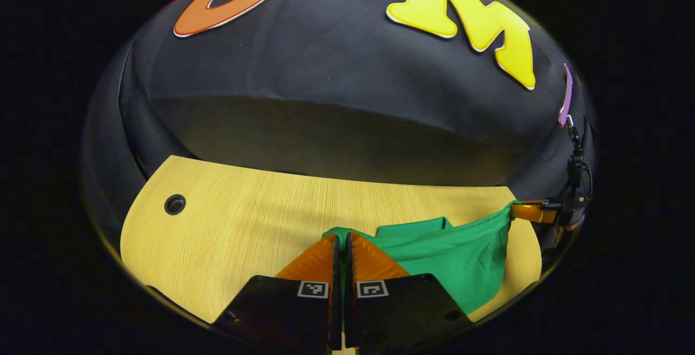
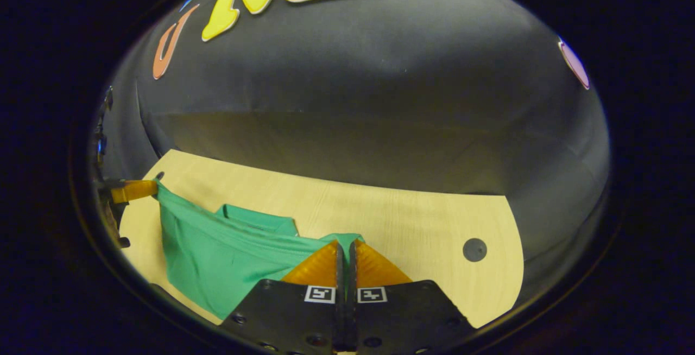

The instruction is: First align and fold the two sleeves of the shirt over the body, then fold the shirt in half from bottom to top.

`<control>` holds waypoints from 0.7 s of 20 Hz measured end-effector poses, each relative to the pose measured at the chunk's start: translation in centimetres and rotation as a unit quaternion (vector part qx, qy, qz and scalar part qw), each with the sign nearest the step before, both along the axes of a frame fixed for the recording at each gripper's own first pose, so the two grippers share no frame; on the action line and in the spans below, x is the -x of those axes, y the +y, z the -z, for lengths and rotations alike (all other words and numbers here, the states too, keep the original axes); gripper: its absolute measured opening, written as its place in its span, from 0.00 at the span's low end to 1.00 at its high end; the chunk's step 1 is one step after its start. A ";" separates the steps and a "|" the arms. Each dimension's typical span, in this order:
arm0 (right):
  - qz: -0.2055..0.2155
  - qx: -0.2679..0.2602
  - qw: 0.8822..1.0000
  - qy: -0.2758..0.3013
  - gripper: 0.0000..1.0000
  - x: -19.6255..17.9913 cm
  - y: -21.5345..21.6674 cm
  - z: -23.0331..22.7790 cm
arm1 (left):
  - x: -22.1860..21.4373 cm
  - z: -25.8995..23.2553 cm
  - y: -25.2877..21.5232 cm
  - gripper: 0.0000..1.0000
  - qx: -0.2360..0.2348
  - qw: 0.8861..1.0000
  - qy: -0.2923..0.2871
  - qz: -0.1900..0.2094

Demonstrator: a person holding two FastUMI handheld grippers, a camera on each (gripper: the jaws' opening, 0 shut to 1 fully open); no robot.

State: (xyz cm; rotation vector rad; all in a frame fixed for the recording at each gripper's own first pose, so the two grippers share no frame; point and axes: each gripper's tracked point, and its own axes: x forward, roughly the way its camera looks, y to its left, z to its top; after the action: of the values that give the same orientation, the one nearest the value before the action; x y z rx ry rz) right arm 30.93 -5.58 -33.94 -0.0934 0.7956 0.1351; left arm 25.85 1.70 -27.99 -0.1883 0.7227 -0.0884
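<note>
Both grippers, left gripper [image 1: 342, 242] and right gripper [image 2: 345, 247], pinch shirt [image 1: 461, 257] hem taut; carry level toward collar, corners matched.

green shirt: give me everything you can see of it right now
The shirt is plain green, a thin smooth fabric by its look. It hangs stretched between the two tools: the left tool pinches one corner, the right tool the other, both shut on the cloth. The held edge runs taut between them; the rest sags in folds down to the wooden table. A folded layer shows behind the top edge.
</note>
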 end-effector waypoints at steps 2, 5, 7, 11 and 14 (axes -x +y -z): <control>0.001 -0.004 1.000 0.008 0.05 0.2 0.2 0.5 | 0.2 0.5 0.0 0.07 0.000 1.000 0.007 -0.006; 0.011 0.000 1.000 0.002 0.18 0.4 0.3 0.4 | 0.6 0.3 0.5 0.20 -0.009 1.000 0.013 -0.021; 0.018 -0.004 1.000 -0.010 0.58 1.3 0.5 -0.4 | 1.7 -0.6 1.1 0.60 -0.017 0.999 0.017 -0.030; 0.038 -0.001 0.998 -0.054 0.97 3.5 0.4 -3.9 | 2.7 -4.7 2.1 1.00 -0.033 0.998 -0.018 -0.048; 0.027 0.012 0.993 -0.111 0.98 6.2 0.8 -9.2 | 3.9 -10.6 2.4 1.00 -0.050 0.994 -0.074 -0.061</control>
State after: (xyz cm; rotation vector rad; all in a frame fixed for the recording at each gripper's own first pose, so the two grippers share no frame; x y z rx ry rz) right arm 24.77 -4.78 -24.69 -0.1064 0.5778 0.0623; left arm 21.96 4.06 -17.35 -0.1293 0.5640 0.0503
